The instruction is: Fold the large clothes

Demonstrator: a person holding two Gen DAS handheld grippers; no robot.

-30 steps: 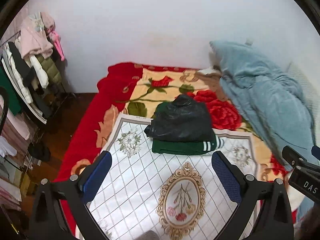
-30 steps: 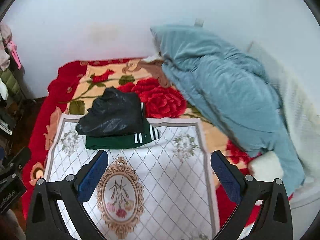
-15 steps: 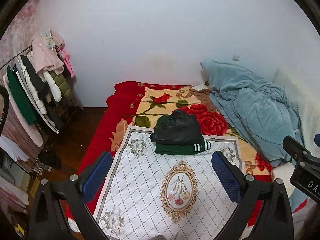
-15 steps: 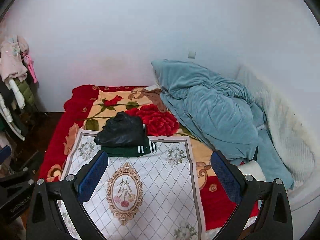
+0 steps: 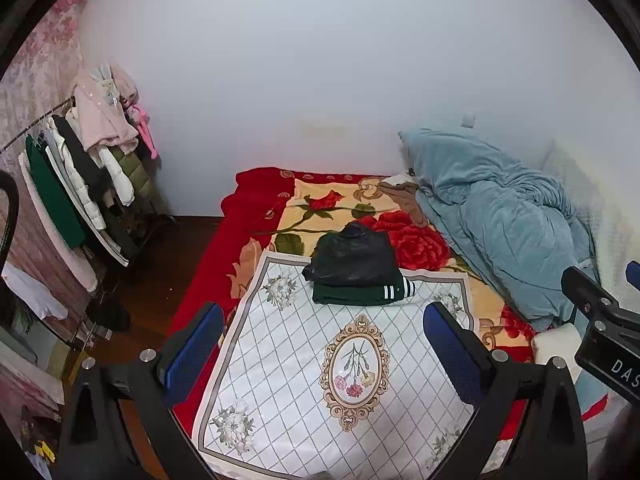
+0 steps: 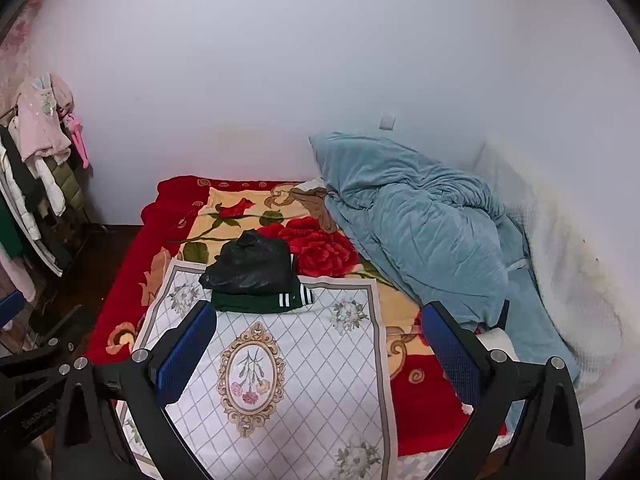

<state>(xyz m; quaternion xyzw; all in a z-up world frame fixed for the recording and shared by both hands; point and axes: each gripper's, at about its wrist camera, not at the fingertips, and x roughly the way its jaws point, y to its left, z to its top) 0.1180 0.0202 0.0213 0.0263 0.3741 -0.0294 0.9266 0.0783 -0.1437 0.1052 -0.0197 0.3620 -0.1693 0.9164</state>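
A folded black jacket (image 5: 352,256) lies on top of a folded dark green garment with white stripes (image 5: 360,293), at the far end of a white floral cloth (image 5: 304,364) spread on the bed. The stack also shows in the right wrist view, the jacket (image 6: 250,266) over the green garment (image 6: 260,302). My left gripper (image 5: 320,350) is open and empty, held well back above the cloth's near part. My right gripper (image 6: 318,352) is open and empty too, also well short of the stack.
The bed has a red rose blanket (image 5: 408,236). A rumpled blue quilt (image 5: 492,216) fills its right side, with a white pillow (image 6: 568,264) beyond. A clothes rack (image 5: 80,168) stands at the left over dark wood floor (image 5: 148,276). A white wall is behind.
Both grippers have pulled back and up from the folded stack, so the bed and room look smaller and farther. Both stay open. The stack has not moved.
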